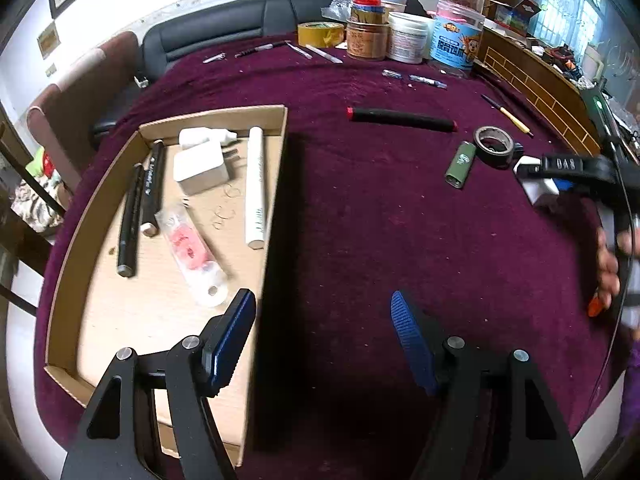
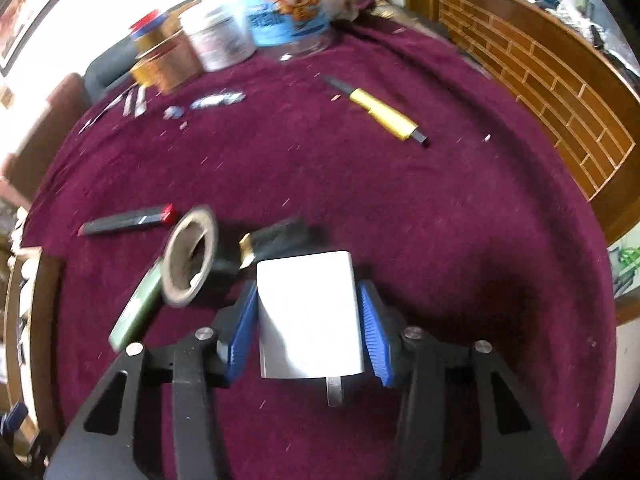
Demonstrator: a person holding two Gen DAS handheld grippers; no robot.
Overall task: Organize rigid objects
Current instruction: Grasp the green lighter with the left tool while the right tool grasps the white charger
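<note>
The charger (image 2: 310,312) lies on the surface (image 2: 400,208), bracketed by the right gripper (image 2: 310,320); whether it is clamped cannot be told. Contact should be confirmed on both flat sides before lifting toward the box (image 1: 276,200). The left gripper (image 1: 324,340) is released over the box edge.

Maroon-clothed table (image 1: 360,240) carries cardboard tray (image 1: 64,272), lighter (image 1: 460,164), tape roll (image 1: 494,146).

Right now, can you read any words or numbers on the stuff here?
"DAS": white letters on the black right gripper.
Blue tub: cartoon picture and print, too blurred to read.
Black marker in the cardboard tray: white writing, too small.
White tube: faint print, unreadable.
</note>
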